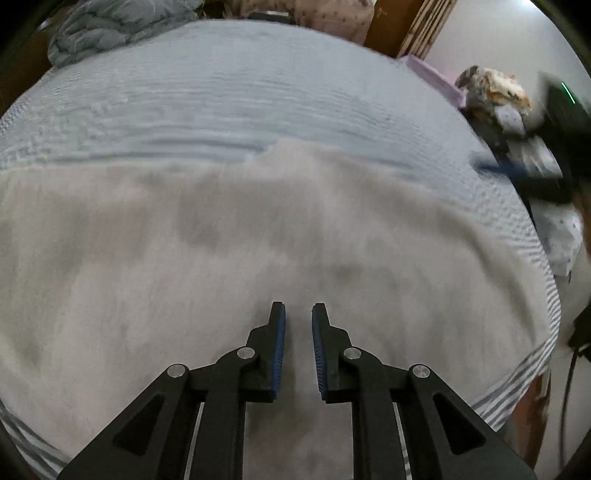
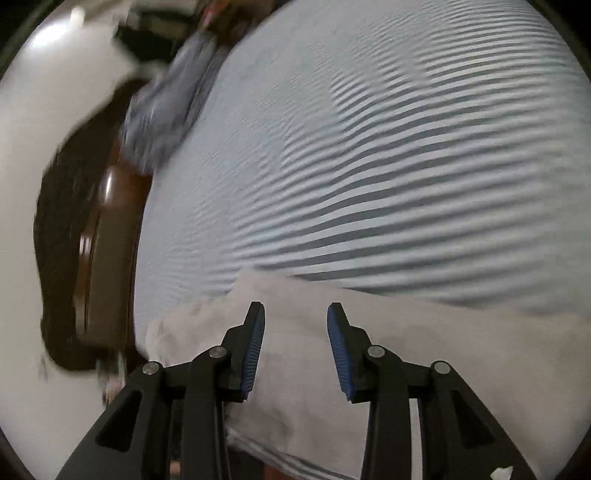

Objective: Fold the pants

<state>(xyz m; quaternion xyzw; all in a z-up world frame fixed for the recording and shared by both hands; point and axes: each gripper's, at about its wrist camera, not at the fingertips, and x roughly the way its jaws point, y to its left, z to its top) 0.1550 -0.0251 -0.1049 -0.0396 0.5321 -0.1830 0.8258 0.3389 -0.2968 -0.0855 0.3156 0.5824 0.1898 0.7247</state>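
Note:
Pale beige pants (image 1: 221, 266) lie spread flat across a bed with a blue-and-white striped sheet (image 1: 240, 103). My left gripper (image 1: 298, 308) hovers over the middle of the cloth. Its blue pads are a narrow gap apart with nothing between them, so it is open. In the right wrist view the pants (image 2: 461, 350) run along the lower part, with one end (image 2: 173, 332) at the bed's left edge. My right gripper (image 2: 295, 308) is open above that cloth and holds nothing. A blurred dark shape with a blue streak (image 1: 517, 173) at the bed's right side looks like the other gripper.
A crumpled grey-blue blanket (image 1: 110, 33) lies at the far left corner of the bed. A heap of clothes (image 1: 495, 96) sits past the right edge, beside a purple strip (image 1: 432, 74). A brown wooden bed frame (image 2: 110, 240) and a dark shaggy patch (image 2: 62, 229) border the bed over a white floor (image 2: 55, 92).

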